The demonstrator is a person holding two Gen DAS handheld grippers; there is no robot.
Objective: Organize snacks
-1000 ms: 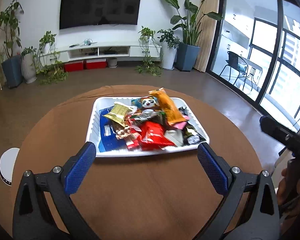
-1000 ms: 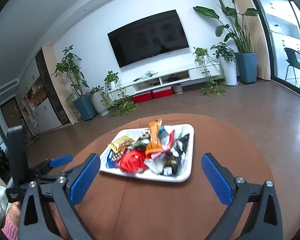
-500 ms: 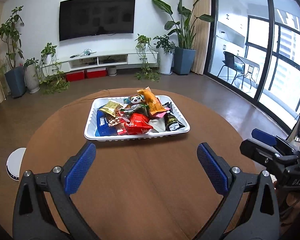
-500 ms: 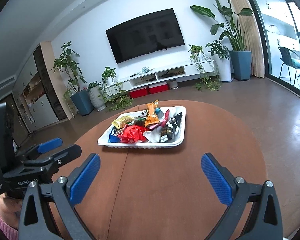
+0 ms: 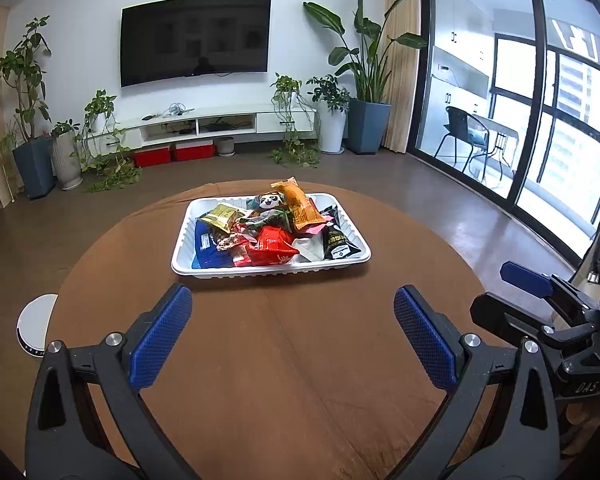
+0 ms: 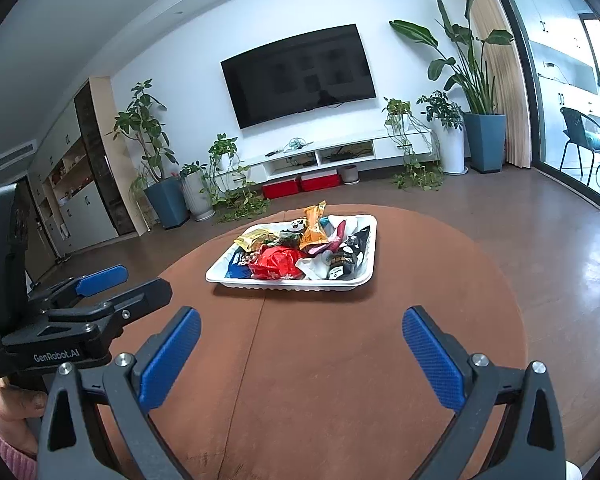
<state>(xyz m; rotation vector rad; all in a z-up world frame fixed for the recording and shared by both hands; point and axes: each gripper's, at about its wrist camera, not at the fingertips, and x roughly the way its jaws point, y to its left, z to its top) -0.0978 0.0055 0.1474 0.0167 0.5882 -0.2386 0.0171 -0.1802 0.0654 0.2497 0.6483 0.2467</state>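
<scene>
A white tray (image 5: pixel 184 240) (image 6: pixel 370 256) sits on the far half of the round brown table, piled with several snack packets. Among them are an orange packet (image 5: pixel 298 204) (image 6: pixel 314 228), a red packet (image 5: pixel 272 244) (image 6: pixel 276 262), a gold packet (image 5: pixel 222 216) and a black packet (image 5: pixel 338 242) (image 6: pixel 350 254). My left gripper (image 5: pixel 292 336) hangs open over the near table, well short of the tray, holding nothing. Beside it, my right gripper (image 6: pixel 300 354) is also open and empty. Each gripper shows at the edge of the other's view.
A round brown table (image 5: pixel 300 360) (image 6: pixel 340 360) carries the tray. A small white round object (image 5: pixel 34 326) stands on the floor at its left. Beyond lie a TV wall, a low white cabinet, potted plants and glass doors on the right.
Both grippers have drawn back and up from the tray, which now looks smaller and farther. Both stayed open. The snacks in the tray have not moved.
</scene>
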